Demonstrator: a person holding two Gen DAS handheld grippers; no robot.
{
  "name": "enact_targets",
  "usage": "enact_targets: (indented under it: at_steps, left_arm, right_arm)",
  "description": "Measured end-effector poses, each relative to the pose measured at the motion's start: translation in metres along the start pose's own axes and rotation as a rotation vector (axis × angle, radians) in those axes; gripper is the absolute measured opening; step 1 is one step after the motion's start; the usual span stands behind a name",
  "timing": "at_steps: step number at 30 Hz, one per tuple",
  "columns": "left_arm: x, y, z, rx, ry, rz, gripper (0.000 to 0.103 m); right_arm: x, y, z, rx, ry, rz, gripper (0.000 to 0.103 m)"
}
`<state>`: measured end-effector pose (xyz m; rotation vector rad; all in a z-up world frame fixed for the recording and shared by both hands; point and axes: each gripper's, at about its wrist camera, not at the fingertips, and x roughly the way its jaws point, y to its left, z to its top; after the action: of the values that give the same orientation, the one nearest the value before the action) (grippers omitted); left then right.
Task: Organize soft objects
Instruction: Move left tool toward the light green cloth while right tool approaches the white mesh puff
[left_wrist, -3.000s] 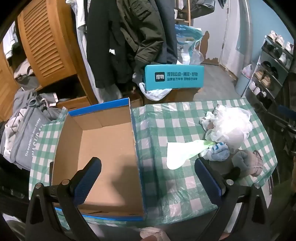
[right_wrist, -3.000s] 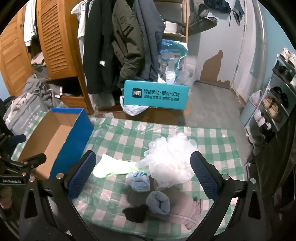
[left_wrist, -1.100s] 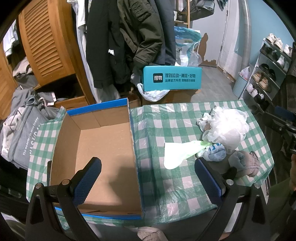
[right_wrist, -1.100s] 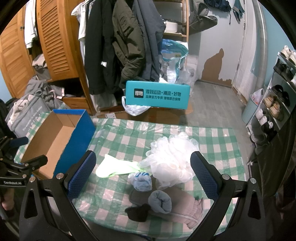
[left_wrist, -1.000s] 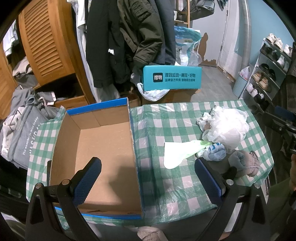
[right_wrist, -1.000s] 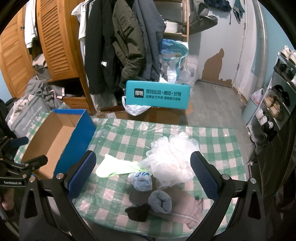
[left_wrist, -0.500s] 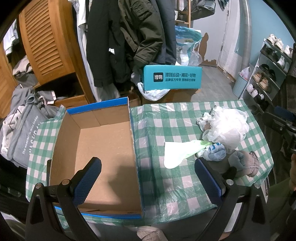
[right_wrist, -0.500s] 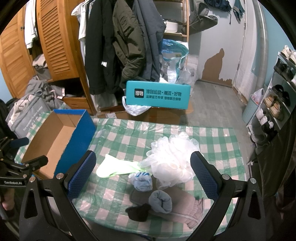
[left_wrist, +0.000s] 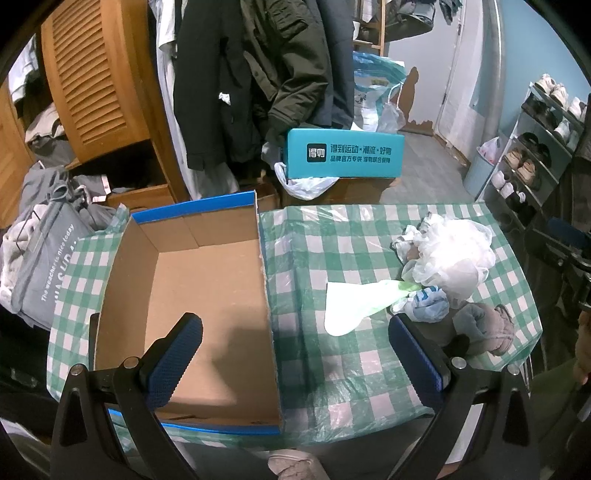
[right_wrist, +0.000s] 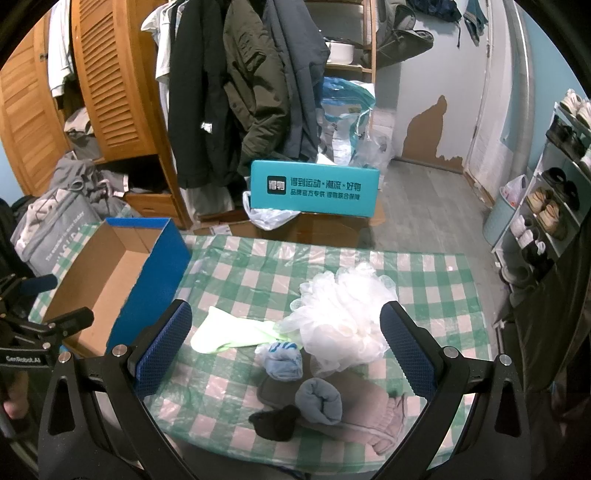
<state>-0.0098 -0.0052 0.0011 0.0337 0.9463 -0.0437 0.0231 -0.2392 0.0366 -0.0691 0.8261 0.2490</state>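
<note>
Soft items sit bunched on your right half of the checked tablecloth (right_wrist: 236, 266): white mesh bath pouf (right_wrist: 343, 314) at the back of the heap, pale green sock (right_wrist: 229, 334) lying flat and reaching out from under it toward the box, small blue-and-white rolled sock (right_wrist: 282, 363) just in front of the pouf, grey-blue rolled sock (right_wrist: 319, 400) nearer you, black sock (right_wrist: 275, 421) at the front edge, touching the grey-blue one. A grey-brown knit piece (right_wrist: 373, 413) lies under the rolled ones, kind of item unclear.

Cardboard box (left_wrist: 192, 291) with blue outer walls sits on the left half of the cloth, top open, bare cardboard floor showing. Green sock tip is near its right wall but apart from it.

Your left gripper (left_wrist: 295, 358) hangs above the box's near right corner, fingers spread wide, nothing between the blue pads (left_wrist: 173, 360). Your right gripper (right_wrist: 286, 350) hangs over the sock pile, fingers likewise wide apart, holding nothing; the pads (right_wrist: 164, 350) frame the pouf and rolled socks, clear of them.

Behind the table: teal box with white print (right_wrist: 314, 188), dark coats (right_wrist: 236, 92) hanging, wooden louvred door (right_wrist: 110, 77), shoe rack (right_wrist: 554, 184) on the right.
</note>
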Motion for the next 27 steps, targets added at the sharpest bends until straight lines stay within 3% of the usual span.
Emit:
enact_targets:
  at_steps: [13,27]
  left_arm:
    - [0.022,-0.006,0.009,0.042,0.033,0.041,0.102]
    - [0.064,-0.035,0.025,0.092,0.141,-0.026,0.102]
  right_arm:
    - [0.013,-0.014,-0.007,0.013,0.038,-0.028,0.101]
    - [0.049,-0.049,-0.001,0.079,0.145,-0.009,0.101]
